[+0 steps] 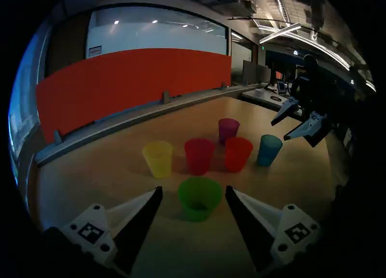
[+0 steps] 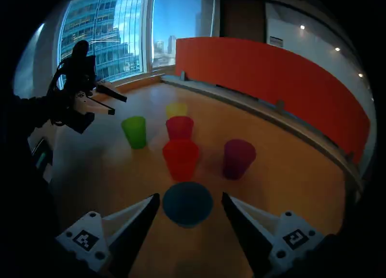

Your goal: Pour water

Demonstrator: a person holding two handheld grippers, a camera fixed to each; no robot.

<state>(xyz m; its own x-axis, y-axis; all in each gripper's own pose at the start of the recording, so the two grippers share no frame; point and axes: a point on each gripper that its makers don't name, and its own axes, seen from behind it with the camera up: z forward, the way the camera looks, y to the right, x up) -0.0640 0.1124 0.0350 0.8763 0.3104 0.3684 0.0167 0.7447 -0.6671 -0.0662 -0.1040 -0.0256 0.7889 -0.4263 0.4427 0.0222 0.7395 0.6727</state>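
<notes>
your left hand-held gripper (image 1: 193,188) is spread, and the upright green cup (image 1: 199,198) stands on the bench (image 1: 96,176) straight ahead between its fingertips. your right hand-held gripper (image 2: 189,195) is likewise spread, flanking the upright blue cup (image 2: 187,203), apparently without touching.

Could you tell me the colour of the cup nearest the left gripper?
The cup is green; left gripper view shows it best.

An orange partition (image 1: 135,80) borders the wooden table (image 1: 96,176), with tall windows (image 2: 103,32) showing city towers.
</notes>
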